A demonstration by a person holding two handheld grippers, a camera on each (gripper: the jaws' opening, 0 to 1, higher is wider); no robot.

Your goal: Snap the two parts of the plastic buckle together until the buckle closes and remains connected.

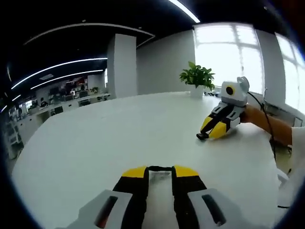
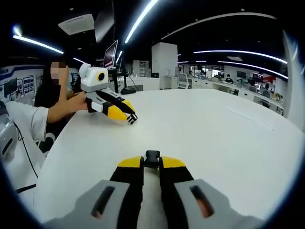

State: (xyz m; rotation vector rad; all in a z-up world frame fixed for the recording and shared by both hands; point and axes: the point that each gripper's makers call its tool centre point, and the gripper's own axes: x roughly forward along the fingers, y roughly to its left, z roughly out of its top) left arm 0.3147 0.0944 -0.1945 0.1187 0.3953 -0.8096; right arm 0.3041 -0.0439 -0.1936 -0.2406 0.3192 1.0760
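Observation:
A black buckle part (image 1: 160, 169) spans the gap between the yellow tips of my left gripper (image 1: 160, 172), which is shut on it low over the white table (image 1: 95, 143). The other black buckle part (image 2: 152, 158) sits pinched in my right gripper (image 2: 152, 163), just above the table (image 2: 214, 133). Each gripper appears in the other's view, far off. The right gripper (image 1: 208, 134) lies at the right of the left gripper view, tips down near the tabletop. The left gripper (image 2: 128, 116) sits at the upper left of the right gripper view. The two parts are well apart.
A potted plant (image 1: 197, 76) stands at the table's far edge by bright windows. A person's hand (image 1: 252, 114) and a black cable (image 1: 269, 131) trail behind the right gripper. The person (image 2: 47, 105) sits at the table's left side. Office desks lie beyond.

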